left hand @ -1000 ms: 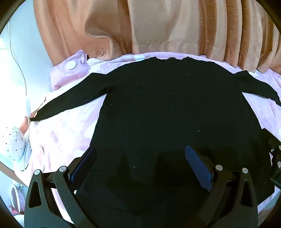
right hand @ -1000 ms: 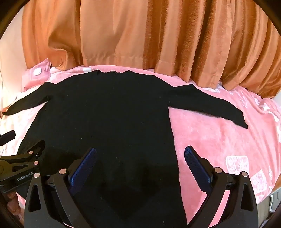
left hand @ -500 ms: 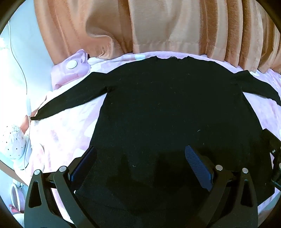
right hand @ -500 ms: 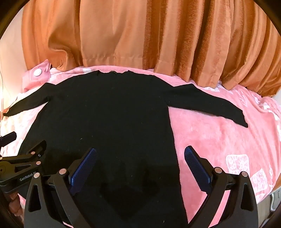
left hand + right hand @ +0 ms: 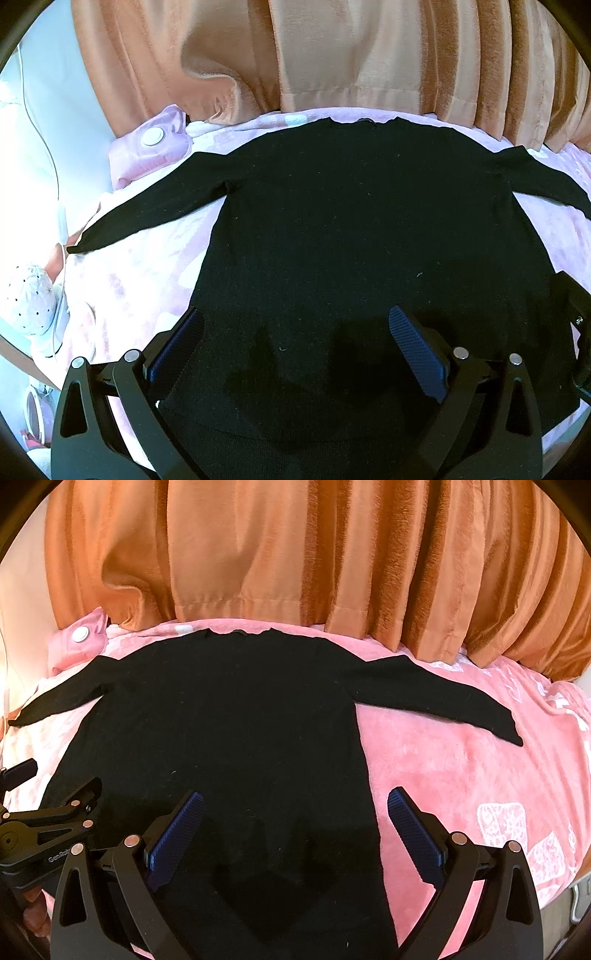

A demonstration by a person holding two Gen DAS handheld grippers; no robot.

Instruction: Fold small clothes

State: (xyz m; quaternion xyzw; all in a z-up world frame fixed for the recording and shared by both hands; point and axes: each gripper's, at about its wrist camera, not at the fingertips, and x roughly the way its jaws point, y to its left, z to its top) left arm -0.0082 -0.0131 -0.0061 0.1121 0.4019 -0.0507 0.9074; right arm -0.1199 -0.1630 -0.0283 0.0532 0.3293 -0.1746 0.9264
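Black sweater (image 5: 362, 240) lies flat beneath both wide-open, empty tools, left tool (image 5: 295, 343) and right tool (image 5: 295, 823).

orange curtains (image 5: 332, 554) are hanging behind the bed (image 5: 461, 768), which is wearing a pink patterned blanket. strong daylight is washing out the pale wall (image 5: 55, 110) on the left.

We hold our left gripper (image 5: 295, 347) low and level, its blue-padded fingers (image 5: 413, 347) spread wide with nothing between them. Our right gripper (image 5: 295, 829) sits alongside at the same height, its jaws equally wide apart and its ribbed pads (image 5: 175, 836) bare.
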